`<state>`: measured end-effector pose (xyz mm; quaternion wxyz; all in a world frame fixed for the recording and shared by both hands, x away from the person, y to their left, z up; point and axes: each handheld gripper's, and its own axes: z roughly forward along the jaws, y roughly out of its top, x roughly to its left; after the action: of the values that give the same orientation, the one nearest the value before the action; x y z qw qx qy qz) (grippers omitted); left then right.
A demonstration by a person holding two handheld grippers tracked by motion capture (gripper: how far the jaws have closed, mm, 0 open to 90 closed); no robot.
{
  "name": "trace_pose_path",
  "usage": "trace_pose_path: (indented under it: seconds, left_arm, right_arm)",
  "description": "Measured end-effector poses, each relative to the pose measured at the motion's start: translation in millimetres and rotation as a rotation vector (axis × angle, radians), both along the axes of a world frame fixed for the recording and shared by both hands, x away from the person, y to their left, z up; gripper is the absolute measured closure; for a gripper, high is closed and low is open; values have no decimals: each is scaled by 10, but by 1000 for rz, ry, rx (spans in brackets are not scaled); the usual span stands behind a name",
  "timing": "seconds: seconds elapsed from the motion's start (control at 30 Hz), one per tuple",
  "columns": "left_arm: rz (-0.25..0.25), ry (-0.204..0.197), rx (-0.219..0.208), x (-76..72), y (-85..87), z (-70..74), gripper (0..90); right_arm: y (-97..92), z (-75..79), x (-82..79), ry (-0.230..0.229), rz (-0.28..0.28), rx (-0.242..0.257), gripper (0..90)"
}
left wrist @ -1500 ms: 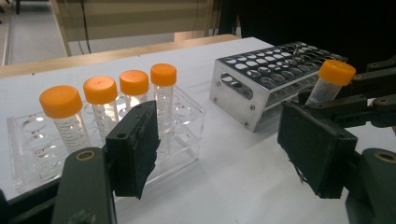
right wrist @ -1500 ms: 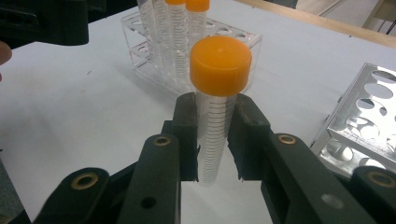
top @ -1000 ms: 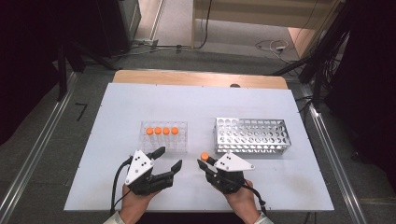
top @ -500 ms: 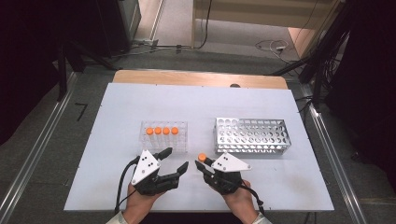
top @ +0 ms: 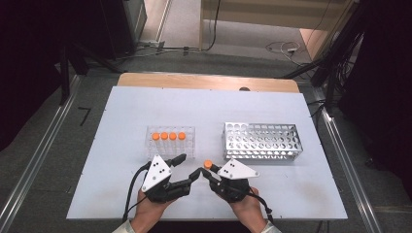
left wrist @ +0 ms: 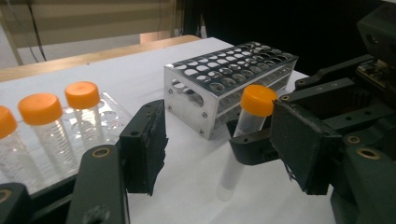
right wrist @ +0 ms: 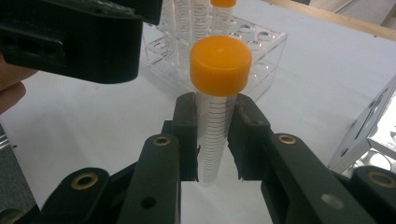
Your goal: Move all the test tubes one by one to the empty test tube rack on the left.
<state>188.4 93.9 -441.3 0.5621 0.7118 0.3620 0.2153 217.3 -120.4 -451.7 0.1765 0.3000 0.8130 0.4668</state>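
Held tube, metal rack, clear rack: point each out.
Held tube (right wrist: 220, 63), right gripper view, orange cap.
Metal rack (top: 261, 141), high view, perforated top.
Clear rack (top: 170, 151), high view, front wall.

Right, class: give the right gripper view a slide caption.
Right gripper clamps an orange-capped tube upright above the white table.

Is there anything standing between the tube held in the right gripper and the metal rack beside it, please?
Nothing visible does. The right gripper is shut on the orange-capped tube, and the white table between it and the metal rack lies bare. The left gripper, jaws just closing on nothing, sits on the tube's far side.
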Motion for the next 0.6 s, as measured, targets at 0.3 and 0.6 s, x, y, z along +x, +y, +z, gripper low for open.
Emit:
trace_pose_path:
  seconds: [0.3,0.6]
  left_arm:
    - [-32,-7,-1,2,-80,15,448]
    - [-38,-8,5,24,-136,9,497]
  right_arm:
    - [52,-5,-15,0,13,-4,717]
    - [93,-5,-28,-1,23,-3,717]
